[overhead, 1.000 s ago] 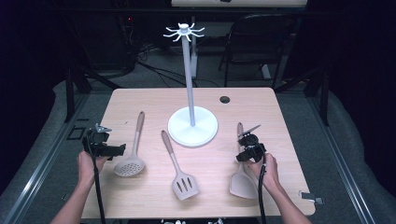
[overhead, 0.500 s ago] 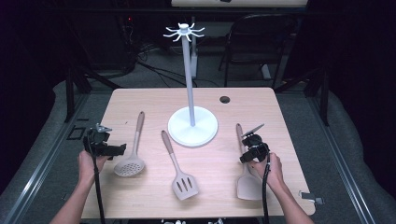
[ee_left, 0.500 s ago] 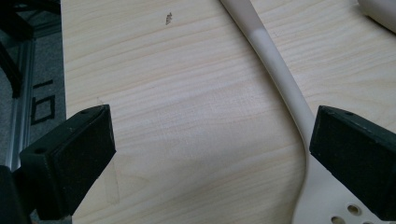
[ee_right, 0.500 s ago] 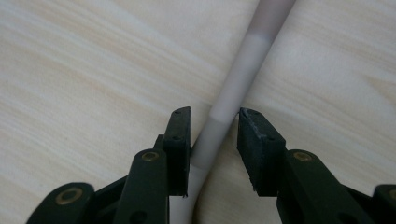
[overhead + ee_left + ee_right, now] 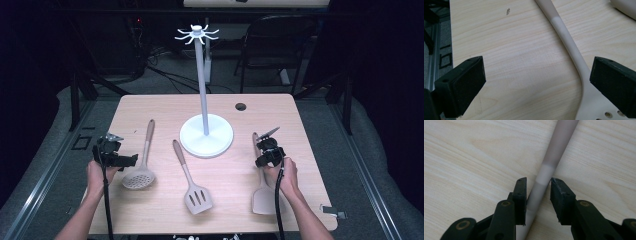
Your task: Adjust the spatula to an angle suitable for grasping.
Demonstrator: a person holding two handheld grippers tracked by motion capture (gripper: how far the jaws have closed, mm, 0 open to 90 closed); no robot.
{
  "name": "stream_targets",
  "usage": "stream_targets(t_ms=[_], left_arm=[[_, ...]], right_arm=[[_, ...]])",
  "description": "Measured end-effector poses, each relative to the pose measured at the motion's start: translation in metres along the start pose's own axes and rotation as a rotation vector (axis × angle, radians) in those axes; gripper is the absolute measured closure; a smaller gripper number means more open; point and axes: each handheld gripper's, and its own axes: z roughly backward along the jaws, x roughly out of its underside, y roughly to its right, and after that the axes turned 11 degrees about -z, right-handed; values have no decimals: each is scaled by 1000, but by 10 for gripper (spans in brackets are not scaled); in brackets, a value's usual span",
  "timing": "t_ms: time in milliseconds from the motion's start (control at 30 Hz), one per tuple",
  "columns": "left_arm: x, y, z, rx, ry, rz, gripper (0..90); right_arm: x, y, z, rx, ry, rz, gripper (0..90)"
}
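Observation:
A white stand [image 5: 206, 136] with a hook crown rises at the table's middle. Three pale utensils lie in front of it: a skimmer [image 5: 142, 167] on the left, a slotted spatula [image 5: 193, 186] in the middle and a solid spatula [image 5: 262, 198] on the right. My right gripper [image 5: 262, 150] is low over the solid spatula. Its jaws have just been closing and straddle the handle [image 5: 560, 142], with a thin gap still showing on one side [image 5: 538, 182]. My left gripper [image 5: 120, 159] rests open just left of the skimmer, whose handle [image 5: 569, 42] passes by the right jaw [image 5: 537, 72].
The wooden table [image 5: 150, 107] has a small round hole [image 5: 240, 106] at the back right. A black chair [image 5: 272, 45] and cables stand on the floor beyond it. A metal rail [image 5: 45, 170] runs along the table's left side.
The right hand has shifted slightly toward the right along the spatula handle. The left hand and the other utensils have kept still.

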Motion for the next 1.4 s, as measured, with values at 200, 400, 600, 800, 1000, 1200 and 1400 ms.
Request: stream_targets(t_ms=[200, 400, 600, 800, 1000, 1200, 1400], left_arm=[[0, 1, -3, 7, 1, 11, 0], [-2, 4, -4, 5, 2, -3, 1], [-1, 3, -4, 15, 3, -2, 1], [0, 2, -3, 17, 8, 0, 1], [0, 3, -3, 19, 8, -4, 0], [0, 3, -2, 16, 12, -1, 1], [-1, 3, 0, 22, 28, 5, 1]], right_arm=[[0, -1, -3, -1, 4, -7, 659], [-2, -5, -8, 46, -19, 27, 663], [-3, -2, -8, 27, -13, -6, 686], [-2, 7, -8, -20, -8, -70, 706], [-2, 14, -7, -82, 0, -118, 734], [-2, 11, -1, -106, 19, -97, 773], [-1, 3, 12, -110, 65, -55, 781]])
